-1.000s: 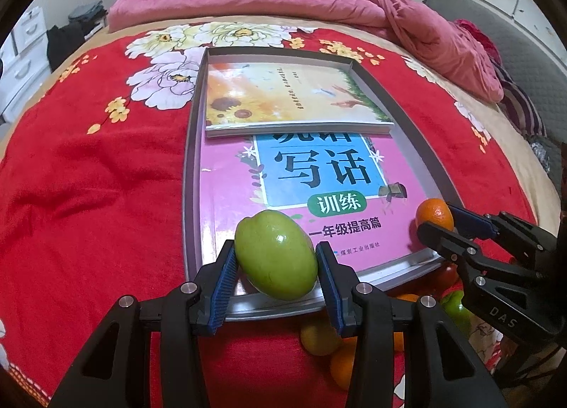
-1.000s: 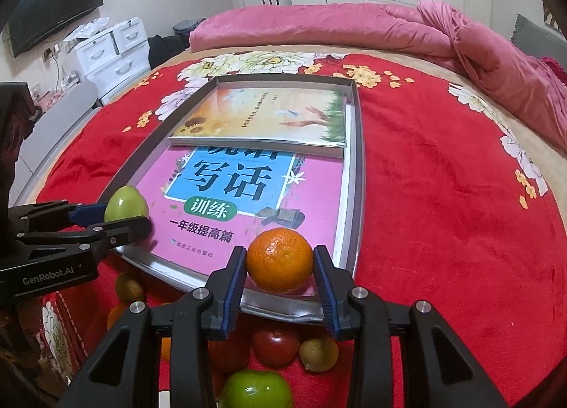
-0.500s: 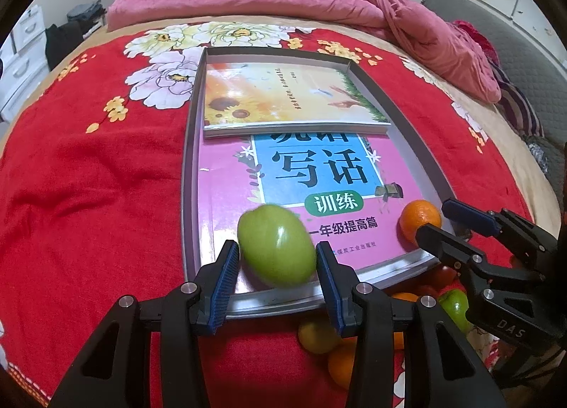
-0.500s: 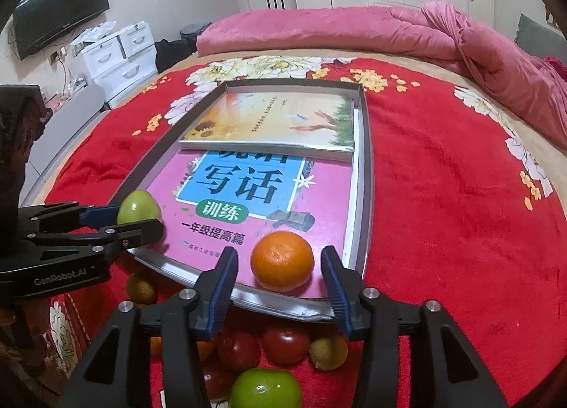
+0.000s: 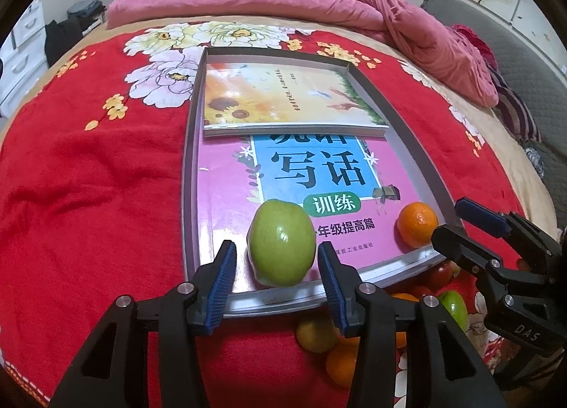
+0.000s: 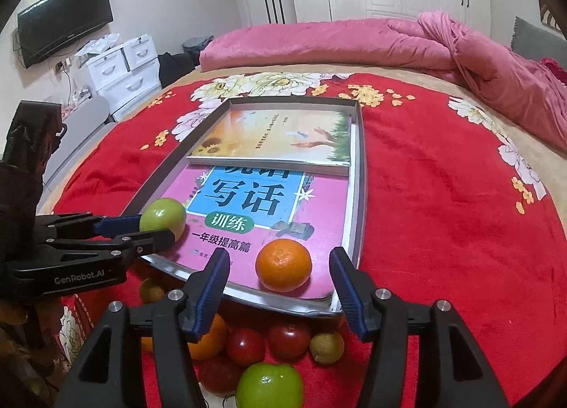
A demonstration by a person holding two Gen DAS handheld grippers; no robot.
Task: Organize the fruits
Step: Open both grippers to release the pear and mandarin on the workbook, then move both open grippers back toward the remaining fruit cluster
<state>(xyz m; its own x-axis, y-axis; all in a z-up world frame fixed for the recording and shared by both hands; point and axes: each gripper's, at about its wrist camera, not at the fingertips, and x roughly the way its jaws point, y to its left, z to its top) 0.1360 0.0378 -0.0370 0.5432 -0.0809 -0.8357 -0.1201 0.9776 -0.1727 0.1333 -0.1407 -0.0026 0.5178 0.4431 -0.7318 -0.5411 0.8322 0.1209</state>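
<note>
A bedroom bed (image 5: 88, 195) under a red floral blanket carries a metal tray (image 5: 187, 177) of books. Both grippers, left gripper (image 5: 276, 266) and right gripper (image 6: 280, 277), have just spread, releasing the green apple (image 5: 281, 245) and orange (image 6: 283, 265) onto the pink book (image 6: 319, 202).

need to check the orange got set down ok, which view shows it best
The right wrist view: the orange sits whole on the pink book, centred between the right gripper's open jaws. In the left wrist view it is small, near the tray's corner.
</note>
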